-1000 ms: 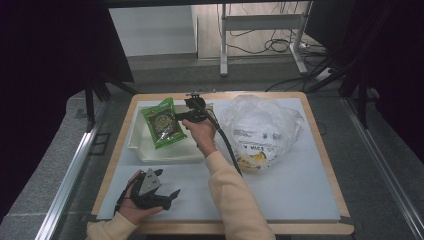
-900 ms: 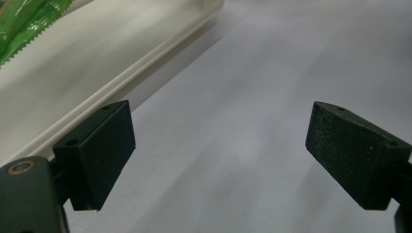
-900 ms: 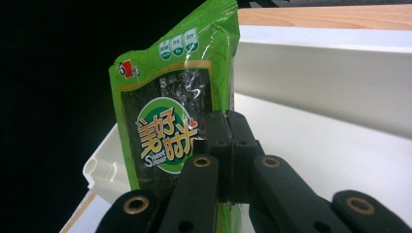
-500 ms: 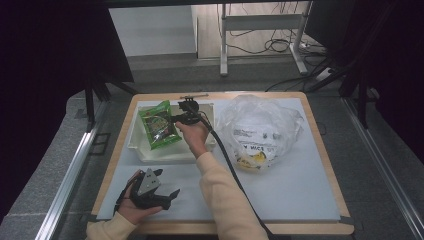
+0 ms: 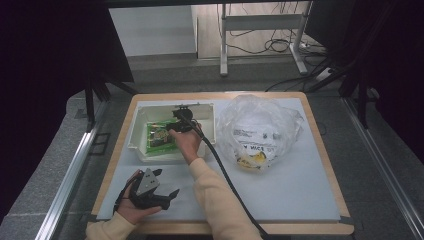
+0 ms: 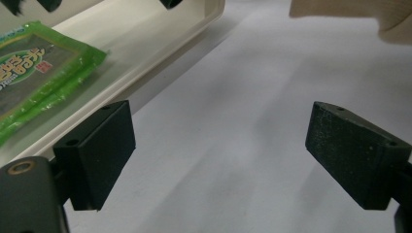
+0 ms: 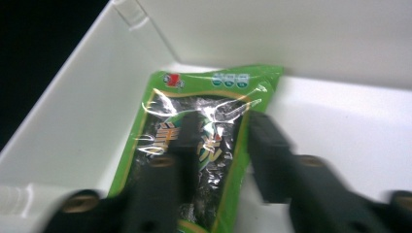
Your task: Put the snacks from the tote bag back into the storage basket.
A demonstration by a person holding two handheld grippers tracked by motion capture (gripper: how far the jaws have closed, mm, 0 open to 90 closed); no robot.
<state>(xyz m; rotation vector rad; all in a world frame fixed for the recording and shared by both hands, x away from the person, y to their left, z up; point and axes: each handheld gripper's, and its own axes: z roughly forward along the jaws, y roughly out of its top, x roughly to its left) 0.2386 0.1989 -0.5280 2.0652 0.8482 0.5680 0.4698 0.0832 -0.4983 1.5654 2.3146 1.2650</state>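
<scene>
Two grippers were in my care, and the right gripper (image 5: 176, 118) was the one close to the job. It hung inside the white tub (image 5: 137, 131), right over the green snack packet (image 5: 159, 136). The packet lay flat on the tub's floor, toward the tub's left part as the high view showed it.

From the right gripper view, the packet (image 7: 204, 141) lay straight ahead and just under the jaws. Its long side ran away from me, the same way the jaws pointed, with the far end almost at the back wall of the tub (image 7: 311, 39). The jaws had just been opening. They stood partly spread, with the packet's right half under the gap. I could not see the pads pressing on it, so I judged it was let go and was lying free.

My left gripper (image 5: 161, 190) rested on the white mat (image 5: 280, 190) near my edge of the table, well apart from the packet. Its jaws were spread wide with nothing between them. In its own view the packet (image 6: 36, 73) lay off to the left.

So the right hand was much nearer. To lift away cleanly, I thought it should go straight up, because the tub's walls stood close around it. A clear bag (image 5: 260, 130) sat to the right of the tub.
</scene>
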